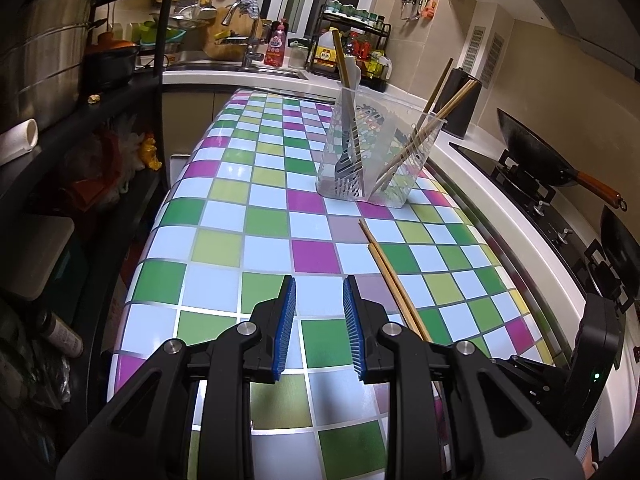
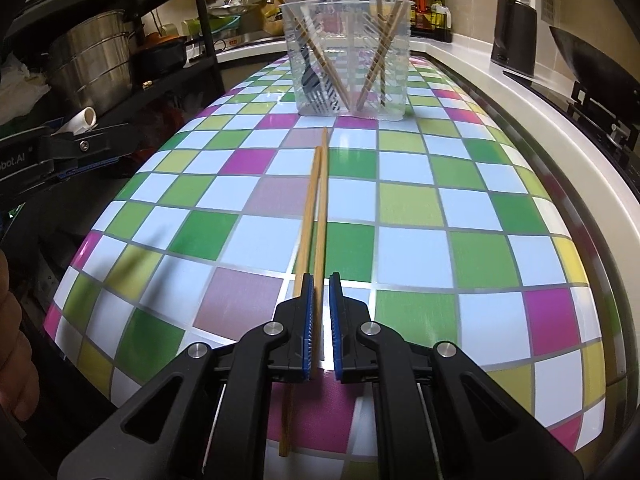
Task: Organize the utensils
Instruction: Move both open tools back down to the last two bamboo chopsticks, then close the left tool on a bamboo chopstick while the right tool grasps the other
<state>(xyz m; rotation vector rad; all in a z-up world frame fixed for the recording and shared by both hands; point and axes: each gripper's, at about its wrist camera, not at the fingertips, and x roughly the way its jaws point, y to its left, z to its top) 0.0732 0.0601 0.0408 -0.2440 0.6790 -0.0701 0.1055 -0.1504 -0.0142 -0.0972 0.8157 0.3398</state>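
My right gripper (image 2: 322, 320) nearer: fingers nearly together around chopsticks (image 2: 316, 200) lying lengthwise toward holder (image 2: 348, 56). Left gripper (image 1: 319, 320) fingers apart, empty.

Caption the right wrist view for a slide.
Right gripper nearly shut around one of two wooden chopsticks lying on the checkered table.

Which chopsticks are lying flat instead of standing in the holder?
The pair of chopsticks on the checkered table, at the right gripper; the others lean upright in the clear holder.
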